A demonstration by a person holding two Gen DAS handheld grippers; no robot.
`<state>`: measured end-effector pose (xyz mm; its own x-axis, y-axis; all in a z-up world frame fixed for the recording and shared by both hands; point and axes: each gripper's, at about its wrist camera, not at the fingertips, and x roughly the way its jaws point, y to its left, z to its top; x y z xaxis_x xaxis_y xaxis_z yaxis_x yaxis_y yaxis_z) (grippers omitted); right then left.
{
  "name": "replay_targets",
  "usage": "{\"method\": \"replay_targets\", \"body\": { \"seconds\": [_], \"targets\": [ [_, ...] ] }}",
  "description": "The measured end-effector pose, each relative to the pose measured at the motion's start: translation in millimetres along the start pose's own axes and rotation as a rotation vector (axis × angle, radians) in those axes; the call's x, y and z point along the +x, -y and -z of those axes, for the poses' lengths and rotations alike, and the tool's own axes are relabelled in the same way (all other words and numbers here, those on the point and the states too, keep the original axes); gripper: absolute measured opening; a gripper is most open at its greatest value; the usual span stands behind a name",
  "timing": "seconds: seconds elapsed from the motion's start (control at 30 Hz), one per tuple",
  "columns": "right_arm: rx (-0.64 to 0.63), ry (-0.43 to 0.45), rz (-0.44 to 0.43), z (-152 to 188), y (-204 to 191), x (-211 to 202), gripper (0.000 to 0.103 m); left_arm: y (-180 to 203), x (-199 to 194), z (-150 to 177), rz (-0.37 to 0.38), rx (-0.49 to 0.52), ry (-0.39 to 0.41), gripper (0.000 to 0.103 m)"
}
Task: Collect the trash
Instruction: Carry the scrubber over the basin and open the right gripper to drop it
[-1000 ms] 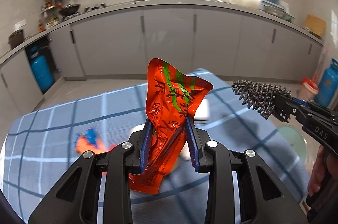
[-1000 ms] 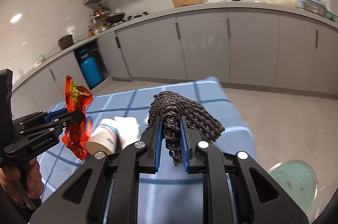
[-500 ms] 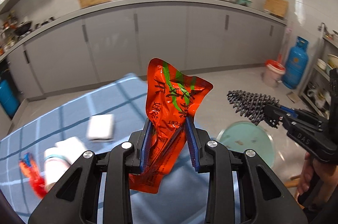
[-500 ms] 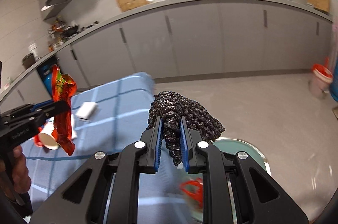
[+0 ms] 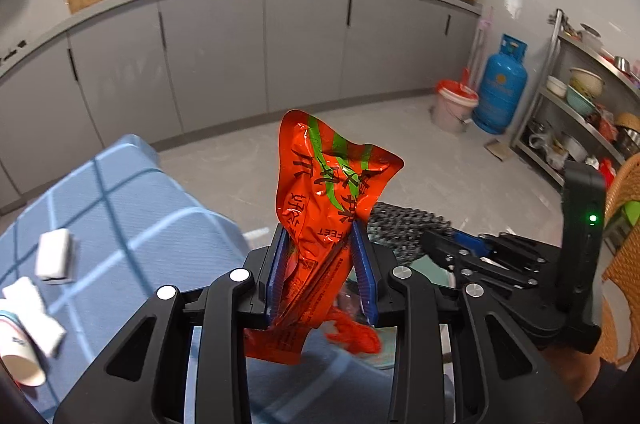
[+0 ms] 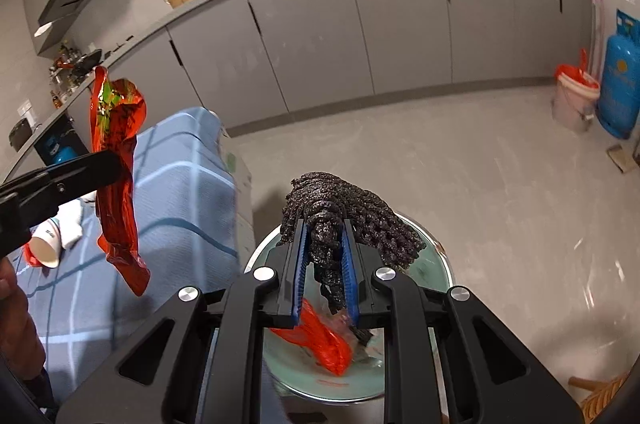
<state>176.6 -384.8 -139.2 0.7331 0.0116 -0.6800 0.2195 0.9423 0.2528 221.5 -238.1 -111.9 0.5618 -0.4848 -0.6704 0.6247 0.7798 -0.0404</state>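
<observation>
We have both pieces of trash off the table and near the pale green round bin [image 6: 436, 256], which stands on the floor just beside the edge of the blue checked tablecloth [image 6: 180, 183]. Our left gripper [image 5: 322, 264] is clamped across the lower middle of a crinkled orange foil snack wrapper with green stripes [image 5: 332, 183], which stands up above the jaws, over the tablecloth's edge nearest the bin. Our right gripper [image 6: 325, 260] is pinched tight on a dark, knobbly mesh scrubber [image 6: 348, 216], directly above the bin, where red plastic scraps [image 6: 324, 340] already lie.

We judge the wrapper very light, thin and slick: it crumples rather than resists, so a firm pinch across a folded part holds best, and on release it may flutter or cling to a pad instead of dropping straight. The scrubber looks soft, springy and light; its loops could snag on the blue pads, so we would open wide over the bin's centre. Left on the cloth, well back from the bin, are a tipped white paper cup [image 6: 44, 248] and crumpled white tissues [image 5: 52, 252].
</observation>
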Motion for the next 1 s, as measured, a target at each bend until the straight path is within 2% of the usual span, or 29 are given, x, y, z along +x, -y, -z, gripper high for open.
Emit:
{"method": "replay_targets", "body": {
  "seconds": [0.37, 0.47, 0.5, 0.53, 0.6, 0.83, 0.93, 1.0],
  "targets": [
    [0.037, -0.043, 0.009, 11.8, 21.7, 17.2, 0.019, 21.8, 37.9, 8.4, 0.054, 0.027, -0.065, 0.032],
    [0.042, -0.054, 0.004, 14.5, 24.8, 22.3, 0.026, 25.6, 43.5, 10.5, 0.071, 0.037, -0.071, 0.034],
    [0.045, -0.056, 0.003, 14.4, 26.1, 23.0, 0.041, 24.1, 42.6, 10.0, 0.07, 0.032, -0.061, 0.043],
    [0.051, -0.056, 0.002, 15.3, 27.3, 23.6, 0.051, 22.1, 40.8, 8.8, 0.067, 0.028, -0.051, 0.049],
    [0.053, -0.056, 0.008, 16.9, 30.0, 23.3, 0.053, 18.3, 35.8, 6.3, 0.063, 0.027, -0.03, 0.057],
    [0.073, -0.039, 0.021, 21.5, 34.1, 14.7, 0.07, -0.2, 24.4, 2.0, 0.025, -0.006, -0.005, 0.068],
    [0.076, -0.034, 0.023, 22.6, 32.3, 9.0, 0.072, -6.9, 15.4, 4.2, -0.001, 0.005, 0.007, 0.069],
    [0.078, -0.034, 0.02, 22.9, 30.5, 5.5, 0.072, -12.7, 6.9, 6.8, -0.029, 0.015, 0.017, 0.074]
  ]
}}
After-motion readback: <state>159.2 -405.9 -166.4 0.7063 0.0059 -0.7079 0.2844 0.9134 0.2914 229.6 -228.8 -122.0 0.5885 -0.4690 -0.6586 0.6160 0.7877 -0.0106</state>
